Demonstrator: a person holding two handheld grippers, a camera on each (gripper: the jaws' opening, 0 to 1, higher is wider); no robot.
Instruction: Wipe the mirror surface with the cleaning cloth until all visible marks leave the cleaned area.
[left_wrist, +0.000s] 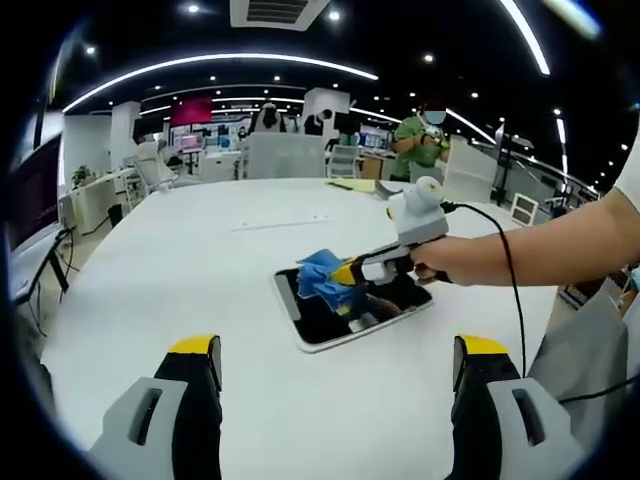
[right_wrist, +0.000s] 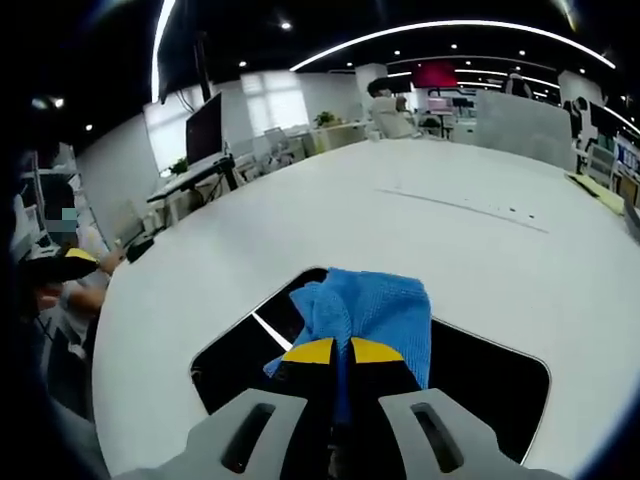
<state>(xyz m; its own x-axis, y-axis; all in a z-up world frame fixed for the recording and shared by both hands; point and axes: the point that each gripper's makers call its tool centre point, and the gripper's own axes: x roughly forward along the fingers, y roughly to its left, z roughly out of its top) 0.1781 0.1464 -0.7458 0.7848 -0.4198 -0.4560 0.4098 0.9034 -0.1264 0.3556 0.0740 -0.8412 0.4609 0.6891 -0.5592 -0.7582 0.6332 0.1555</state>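
Mid-wipe: right tool pinches the blue cloth on the mirror mid-frame, left tool spread idle above the counter; I'd guess the next move calls for sweeping across the remaining glass.

At frame centre, the right gripper presses a blue cloth onto the mirror lying on the white desk; the left gripper jaws stand apart at the bottom.

The cleaning cloth is showing bright blue, plain and unpatterned, bunched over the mirror, which is reading glossy black inside a thin white rim. The right claw is wearing yellow tips on black fingers with pale grey bodies, and the left claw is matching it exactly. The counter is gleaming plain white.
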